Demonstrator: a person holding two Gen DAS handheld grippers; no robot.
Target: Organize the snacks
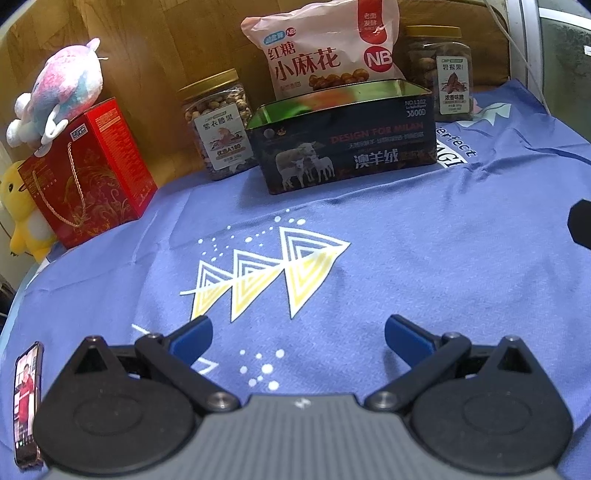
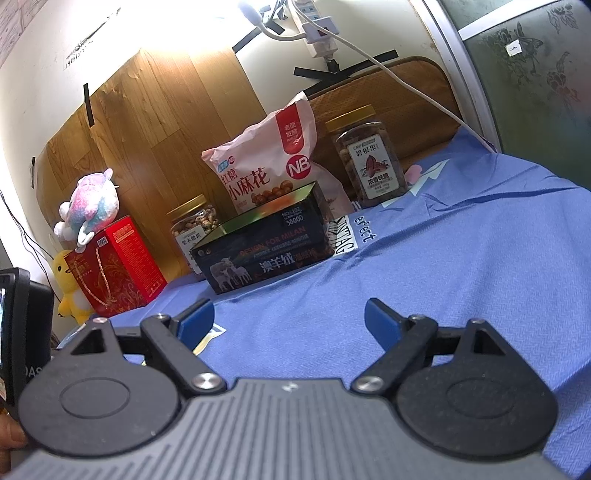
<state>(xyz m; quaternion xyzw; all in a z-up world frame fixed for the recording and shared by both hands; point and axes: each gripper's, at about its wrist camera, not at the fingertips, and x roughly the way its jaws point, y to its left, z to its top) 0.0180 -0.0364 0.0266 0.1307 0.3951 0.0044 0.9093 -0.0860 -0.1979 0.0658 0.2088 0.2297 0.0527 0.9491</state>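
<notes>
Left gripper (image 1: 298, 338): black linkage arms, blue fingertip pads (image 1: 192, 341), jaws spread wide, nothing between them. It hangs over the blue-violet cloth (image 1: 406, 258) printed with white and yellow triangles (image 1: 273, 273). A smartphone with a lit screen (image 1: 26, 406) lies on the cloth at the near left edge.

Right gripper (image 2: 289, 323): same build, blue pads (image 2: 382, 325), jaws also wide apart and empty, above a plain stretch of the same cloth. At the lower left corner of the right wrist view, a fingertip (image 2: 11, 437) of the person shows beside a black device (image 2: 22, 325).

Mid-distance, on the cloth: an open dark rectangular tin printed with sheep (image 1: 343, 147); its inside is hidden from here.

Behind the tin, snacks in a row: a clear plastic jar of pale nuts with a gold lid (image 1: 219, 123) just left of it, a pink snack bag with red Chinese lettering (image 1: 325, 48) standing directly behind, and a clear jar of dark nuts with a gold lid (image 1: 441, 70) to the right rear.

Far left: a red gift box with a cord handle (image 1: 88, 173), a pink-and-blue plush toy (image 1: 59, 88) sitting on top, a yellow plush duck (image 1: 18, 214) beside the box.

Backdrop: wood-grain panel (image 2: 155, 122) taped to the wall, a brown cushion (image 2: 406, 88), a white power strip (image 2: 317, 22) with cable above.
</notes>
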